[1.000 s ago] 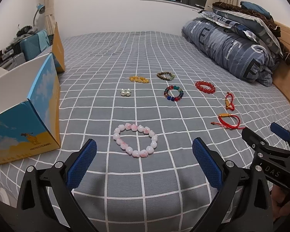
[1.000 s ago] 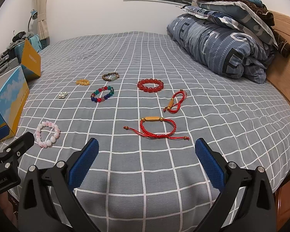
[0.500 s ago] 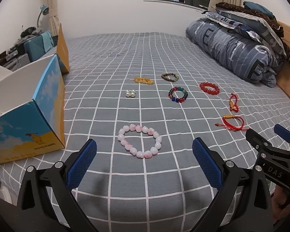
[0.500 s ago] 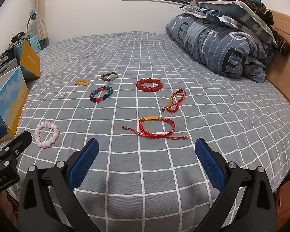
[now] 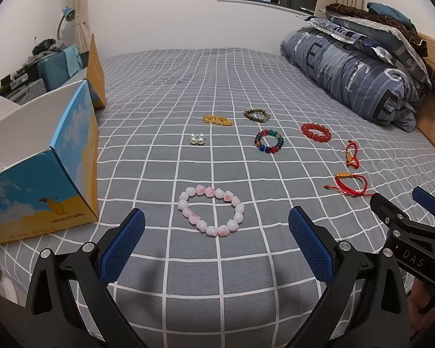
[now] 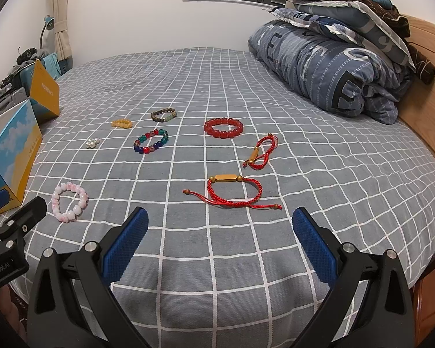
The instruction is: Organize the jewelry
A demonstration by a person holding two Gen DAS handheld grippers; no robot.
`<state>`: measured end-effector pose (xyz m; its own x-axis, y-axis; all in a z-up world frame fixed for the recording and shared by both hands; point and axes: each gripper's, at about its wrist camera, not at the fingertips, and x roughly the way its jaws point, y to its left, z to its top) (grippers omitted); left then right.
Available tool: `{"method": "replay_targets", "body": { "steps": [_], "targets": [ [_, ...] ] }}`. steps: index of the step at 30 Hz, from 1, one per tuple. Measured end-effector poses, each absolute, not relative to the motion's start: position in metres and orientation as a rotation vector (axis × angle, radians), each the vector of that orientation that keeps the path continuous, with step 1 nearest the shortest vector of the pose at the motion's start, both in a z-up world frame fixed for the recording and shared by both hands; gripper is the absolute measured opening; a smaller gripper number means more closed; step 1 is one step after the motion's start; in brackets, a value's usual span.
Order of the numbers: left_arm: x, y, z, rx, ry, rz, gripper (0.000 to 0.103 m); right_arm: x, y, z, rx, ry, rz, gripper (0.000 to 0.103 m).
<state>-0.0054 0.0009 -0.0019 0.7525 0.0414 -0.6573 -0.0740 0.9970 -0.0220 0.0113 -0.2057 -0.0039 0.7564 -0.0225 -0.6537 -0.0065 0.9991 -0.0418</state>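
Note:
Several bracelets lie on a grey checked bedspread. A pink bead bracelet (image 5: pixel 211 210) lies just beyond my open, empty left gripper (image 5: pixel 216 243); it also shows in the right wrist view (image 6: pixel 69 201). A red cord bracelet with a gold bar (image 6: pixel 234 192) lies just beyond my open, empty right gripper (image 6: pixel 220 245). Farther off are a second red cord bracelet (image 6: pixel 261 151), a red bead bracelet (image 6: pixel 223 128), a multicoloured bead bracelet (image 6: pixel 150 141), a brown bead bracelet (image 6: pixel 163 114), a yellow bead piece (image 6: pixel 121 123) and a small silver piece (image 6: pixel 92 143).
An open blue and yellow cardboard box (image 5: pixel 40 156) stands at the left edge of the bed. A rolled blue quilt (image 6: pixel 327 66) and pillows lie at the right by the wooden headboard (image 6: pixel 426 66). A suitcase and clutter (image 5: pixel 52 61) stand beyond the box.
Both grippers have drawn back and risen slightly, so the bracelets sit a little farther away. Nothing on the bed has moved. Both jaws stay open.

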Motion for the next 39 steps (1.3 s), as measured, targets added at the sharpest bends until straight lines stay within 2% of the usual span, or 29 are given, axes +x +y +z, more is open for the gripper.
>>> {"method": "replay_targets", "body": {
  "steps": [4, 10, 15, 24, 31, 39],
  "targets": [
    [-0.004, 0.002, -0.001, -0.051, 0.722, 0.066, 0.097, 0.012, -0.206, -0.002, -0.044, 0.713, -0.011, 0.096],
    [0.010, 0.008, 0.025, -0.059, 0.727, 0.084, 0.097, 0.028, -0.218, 0.036, -0.022, 0.683, -0.028, 0.096],
    [0.037, 0.013, 0.035, -0.061, 0.775, 0.097, 0.097, 0.062, -0.221, 0.051, -0.057, 0.733, -0.055, 0.096],
    [0.080, 0.017, -0.004, -0.067, 0.919, 0.073, 0.097, 0.115, -0.215, -0.002, -0.099, 0.901, -0.057, 0.096],
    [0.086, 0.020, -0.043, -0.080, 0.968, 0.064, 0.097, 0.129, -0.216, -0.046, -0.102, 0.959, -0.051, 0.096],
    [0.091, 0.020, -0.062, -0.088, 1.007, 0.045, 0.097, 0.137, -0.215, -0.066, -0.099, 1.000, -0.063, 0.096]
  ]
}}
